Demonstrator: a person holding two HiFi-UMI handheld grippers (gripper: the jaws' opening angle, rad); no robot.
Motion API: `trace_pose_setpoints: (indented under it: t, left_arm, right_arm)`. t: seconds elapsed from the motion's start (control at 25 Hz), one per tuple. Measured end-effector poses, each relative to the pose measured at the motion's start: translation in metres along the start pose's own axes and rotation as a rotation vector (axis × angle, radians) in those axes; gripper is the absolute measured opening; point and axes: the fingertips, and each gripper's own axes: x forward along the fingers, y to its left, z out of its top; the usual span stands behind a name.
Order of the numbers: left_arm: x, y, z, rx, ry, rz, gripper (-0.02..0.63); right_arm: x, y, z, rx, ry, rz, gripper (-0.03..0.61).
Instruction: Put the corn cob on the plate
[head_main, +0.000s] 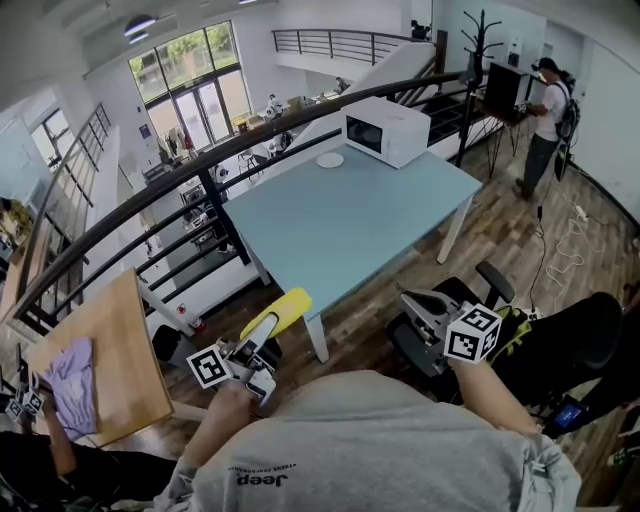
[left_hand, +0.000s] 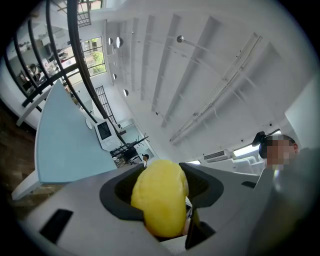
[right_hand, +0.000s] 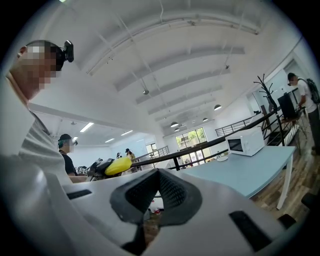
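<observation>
My left tool (head_main: 262, 338) is clamped on the corn cob (head_main: 276, 311). The yellow cob sticks out past the tips and points toward the table (head_main: 360, 225). In the left gripper view the cob (left_hand: 160, 202) fills the gap between the two dark pads. My right tool (head_main: 418, 303) has its jaws together with nothing between them, and it hangs off the near edge of the light blue table.

The plate (head_main: 329, 160) is small and white. It lies at the far side of the table, just beside the white microwave (head_main: 387, 130), whose door is closed. The cob is well apart from the plate, in the air short of the table's near corner.

The only writing I can read is "Jeep" on my grey shirt (head_main: 262, 479).
</observation>
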Motion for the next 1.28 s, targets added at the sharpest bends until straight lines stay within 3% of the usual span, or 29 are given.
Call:
trace_pose_setpoints:
  t: [0.36, 0.68, 0.96, 1.28]
  left_arm:
    - [0.021, -0.002, -0.031, -0.011, 0.027, 0.033, 0.235]
    - [0.023, 0.026, -0.018, -0.042, 0.02, 0.052, 0.235]
    - [0.041, 0.076, 0.03, -0.077, 0.042, -0.004, 0.235]
    - [0.065, 0.144, 0.138, -0.101, 0.092, -0.071, 0.235]
  right_arm:
    - [-0.015, -0.018, -0.009, 0.031, 0.009, 0.028, 0.017]
    - [0.007, -0.034, -0.017, 0.051, 0.047, 0.017, 0.017]
    - [0.059, -0.058, -0.007, 0.034, 0.055, -0.046, 0.017]
    - [0.165, -0.076, 0.026, 0.022, 0.035, -0.116, 0.017]
